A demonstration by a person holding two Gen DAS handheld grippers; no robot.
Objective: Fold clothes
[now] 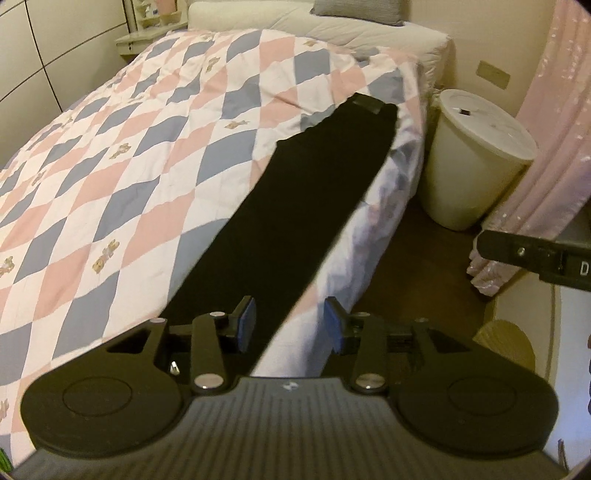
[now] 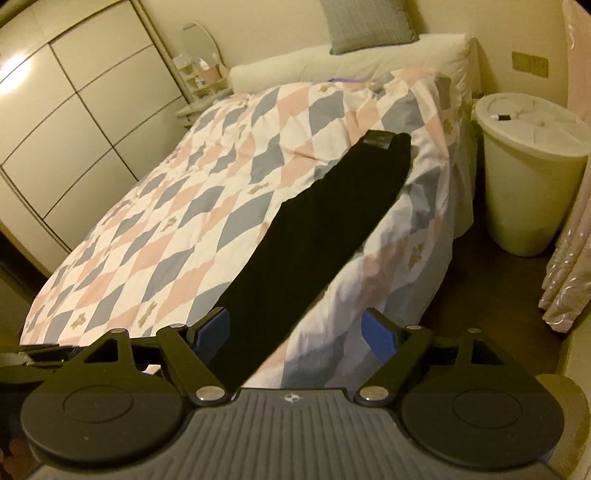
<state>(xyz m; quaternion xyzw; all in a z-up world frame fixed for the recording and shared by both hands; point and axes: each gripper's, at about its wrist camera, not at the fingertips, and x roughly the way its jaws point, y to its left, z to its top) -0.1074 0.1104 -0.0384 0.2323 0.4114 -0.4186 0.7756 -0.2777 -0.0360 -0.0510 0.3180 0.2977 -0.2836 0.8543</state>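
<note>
The left gripper (image 1: 290, 323) hangs tilted down over the bed's near corner, jaws parted with nothing pinched between the blue pads (image 1: 246, 320). The right gripper (image 2: 301, 334) points down likewise, jaws spread wide and empty. On the checked quilt (image 1: 122, 155), black trousers (image 1: 299, 199) lie folded into one long strip along the bed's right edge, the long axis running from the grippers away towards the pillow (image 2: 369, 27), waistband label (image 2: 380, 140) at the far end. A lidded bin (image 1: 476, 162) stands beside the bed.
</note>
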